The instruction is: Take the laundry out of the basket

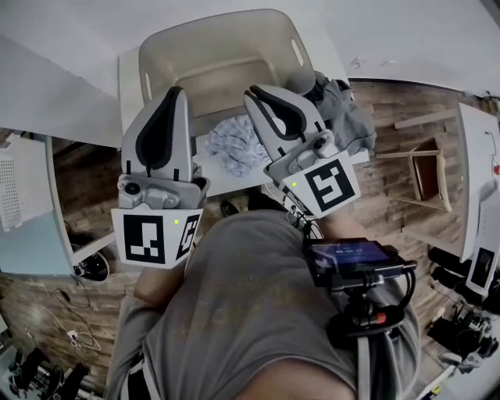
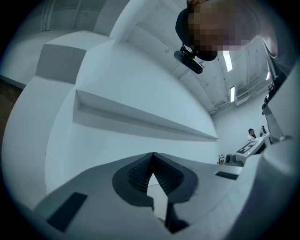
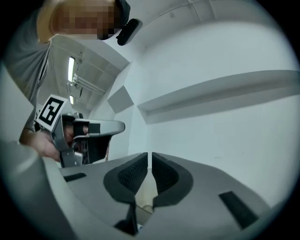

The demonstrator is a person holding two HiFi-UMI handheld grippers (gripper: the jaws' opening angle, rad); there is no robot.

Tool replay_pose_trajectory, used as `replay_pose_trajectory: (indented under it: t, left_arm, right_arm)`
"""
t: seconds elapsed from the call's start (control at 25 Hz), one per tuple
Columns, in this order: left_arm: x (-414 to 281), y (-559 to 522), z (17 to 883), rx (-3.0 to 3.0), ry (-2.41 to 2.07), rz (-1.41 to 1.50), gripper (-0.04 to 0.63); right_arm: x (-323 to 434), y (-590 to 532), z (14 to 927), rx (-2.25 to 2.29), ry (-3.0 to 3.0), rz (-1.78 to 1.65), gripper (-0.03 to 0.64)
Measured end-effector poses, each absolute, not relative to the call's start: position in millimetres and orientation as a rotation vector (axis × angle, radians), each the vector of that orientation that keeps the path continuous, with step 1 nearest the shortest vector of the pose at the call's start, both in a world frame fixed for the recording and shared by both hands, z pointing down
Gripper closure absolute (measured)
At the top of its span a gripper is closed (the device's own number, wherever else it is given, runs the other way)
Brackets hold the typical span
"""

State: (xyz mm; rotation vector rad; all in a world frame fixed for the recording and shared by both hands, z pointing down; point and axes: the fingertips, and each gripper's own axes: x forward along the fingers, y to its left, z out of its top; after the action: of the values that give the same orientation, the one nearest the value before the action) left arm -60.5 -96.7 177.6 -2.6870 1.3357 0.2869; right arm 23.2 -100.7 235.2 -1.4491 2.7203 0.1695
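The pale laundry basket [image 1: 226, 23] stands on a white table [image 1: 226, 181], and its inside looks empty. A blue-and-white patterned cloth [image 1: 234, 141] lies on the table in front of it. A grey garment [image 1: 348, 117] is heaped at the basket's right corner. Both grippers are held high, close under the head camera and above the table. The left gripper [image 1: 173, 92] [image 2: 153, 154] is shut, tips touching, with nothing in it. Beside it the right gripper [image 1: 254, 92] [image 3: 149, 154] is shut too, with only a hairline slit between its pads and nothing held. Both gripper views face a bare white wall.
A wooden chair [image 1: 426, 168] and a white desk [image 1: 476, 180] stand at the right. A pale cabinet [image 1: 27, 211] is at the left. The floor is brick-patterned. A device [image 1: 351, 258] is strapped to the person's chest. The left gripper [image 3: 79, 129] shows in the right gripper view.
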Motion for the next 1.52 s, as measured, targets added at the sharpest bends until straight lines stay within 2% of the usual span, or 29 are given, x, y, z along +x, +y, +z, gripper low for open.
replay_pose_trajectory:
  t: [0.44,1.52]
  left_arm:
    - [-42,-98,174,-2.680,1.287,0.312,0.588]
    - [-44,-100,181,-2.702,1.289,0.303,0.588]
  right_arm:
    - [4,-115,197,-1.418,2.678,0.194,0.608]
    - [-5,-113,198,-1.401,2.693,0.210,0.609]
